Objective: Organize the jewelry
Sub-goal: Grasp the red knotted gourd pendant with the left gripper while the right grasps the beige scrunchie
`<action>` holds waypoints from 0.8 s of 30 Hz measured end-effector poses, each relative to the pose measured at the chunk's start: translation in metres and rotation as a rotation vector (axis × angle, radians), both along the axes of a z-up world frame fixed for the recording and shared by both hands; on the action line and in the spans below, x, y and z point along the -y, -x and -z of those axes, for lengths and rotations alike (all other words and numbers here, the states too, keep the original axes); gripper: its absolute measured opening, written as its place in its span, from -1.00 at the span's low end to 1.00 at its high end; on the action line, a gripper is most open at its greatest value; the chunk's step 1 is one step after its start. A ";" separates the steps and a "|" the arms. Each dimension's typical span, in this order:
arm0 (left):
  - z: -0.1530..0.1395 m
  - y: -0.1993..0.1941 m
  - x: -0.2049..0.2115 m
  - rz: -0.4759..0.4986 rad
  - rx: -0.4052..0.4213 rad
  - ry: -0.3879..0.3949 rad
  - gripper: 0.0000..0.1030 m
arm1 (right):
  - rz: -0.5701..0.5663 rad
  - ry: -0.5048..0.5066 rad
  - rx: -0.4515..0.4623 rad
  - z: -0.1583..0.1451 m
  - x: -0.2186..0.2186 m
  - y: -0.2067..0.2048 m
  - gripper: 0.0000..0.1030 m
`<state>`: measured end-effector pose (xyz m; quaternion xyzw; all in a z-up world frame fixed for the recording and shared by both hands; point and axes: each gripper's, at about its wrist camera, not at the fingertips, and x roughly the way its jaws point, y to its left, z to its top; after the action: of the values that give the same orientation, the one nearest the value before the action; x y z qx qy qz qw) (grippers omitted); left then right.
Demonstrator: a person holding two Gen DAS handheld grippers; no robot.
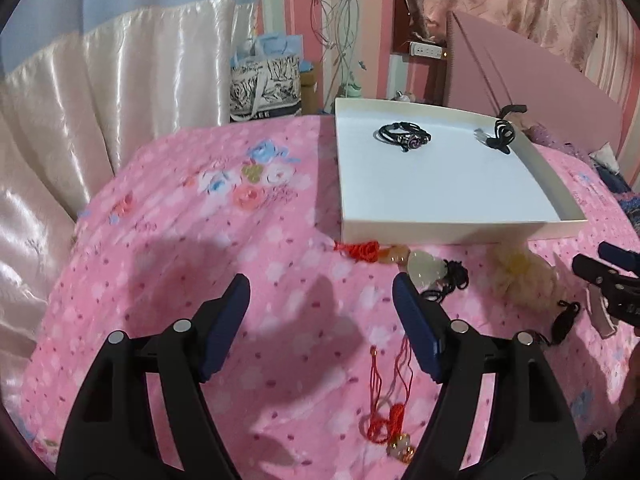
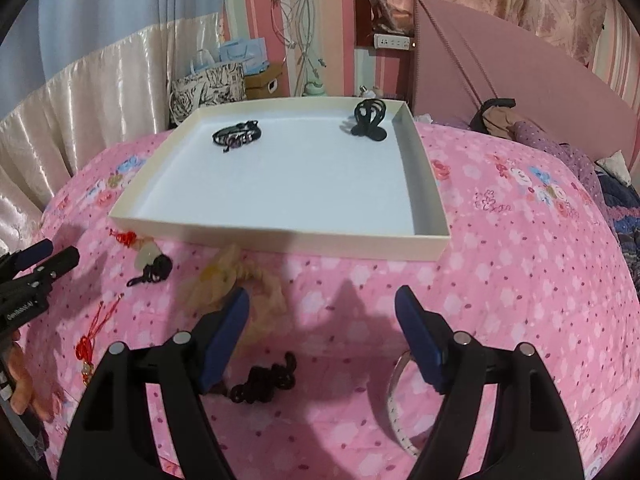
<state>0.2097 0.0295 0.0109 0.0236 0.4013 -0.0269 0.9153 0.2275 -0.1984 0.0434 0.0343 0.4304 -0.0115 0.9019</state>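
Left gripper [image 1: 322, 292] jaws released, right gripper [image 2: 322, 304] jaws released, headband [image 2: 396, 396] partly hidden, beige scrunchie [image 2: 236, 284] blurred

In the left wrist view the right gripper [image 1: 600, 264] is cut by the right edge, so how its fingers stand cannot be read there; the pale scrunchie [image 1: 520, 276] beside it is smeared by blur; a red-cord pendant [image 1: 390, 420] lies partly behind the left gripper's right finger [image 1: 416, 332]. In the right wrist view a white headband [image 2: 396, 396] curves out from behind the right finger [image 2: 420, 344], most of it hidden; the hand [image 2: 24, 376] at the left edge is cropped; the bead bracelet [image 2: 264, 380] is too soft to make out its beads.
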 end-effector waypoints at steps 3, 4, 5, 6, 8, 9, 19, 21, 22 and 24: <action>0.007 0.001 -0.001 0.005 -0.027 0.014 0.42 | 0.000 0.001 -0.002 0.003 -0.003 0.001 0.47; 0.009 0.001 0.000 0.009 -0.031 0.016 0.42 | 0.002 -0.004 -0.002 0.004 -0.003 0.001 0.47; 0.012 0.001 0.001 0.010 -0.033 0.015 0.42 | 0.005 -0.012 -0.002 0.006 -0.002 0.002 0.47; 0.015 0.000 0.002 0.011 -0.036 0.016 0.42 | 0.008 -0.021 -0.006 0.008 -0.001 0.002 0.47; 0.016 -0.002 0.004 0.026 -0.047 0.015 0.42 | 0.007 -0.026 -0.019 0.013 0.000 0.000 0.47; 0.015 -0.004 0.006 0.032 -0.048 0.018 0.42 | 0.004 -0.024 -0.032 0.016 0.000 -0.002 0.46; 0.016 -0.035 0.022 0.075 -0.098 0.007 0.34 | -0.024 0.026 -0.068 0.020 -0.013 -0.020 0.45; 0.022 -0.042 0.023 0.075 -0.115 0.017 0.26 | -0.033 0.029 -0.076 0.023 -0.016 -0.023 0.45; 0.025 -0.046 0.023 0.073 -0.126 0.024 0.18 | -0.037 0.036 -0.078 0.024 -0.018 -0.025 0.45; 0.031 -0.051 0.024 0.072 -0.148 0.027 0.09 | -0.044 0.058 -0.082 0.026 -0.022 -0.027 0.36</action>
<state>0.2612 0.0052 -0.0206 0.0234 0.4664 -0.0669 0.8817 0.2543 -0.1762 0.0169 -0.0017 0.4671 -0.0053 0.8842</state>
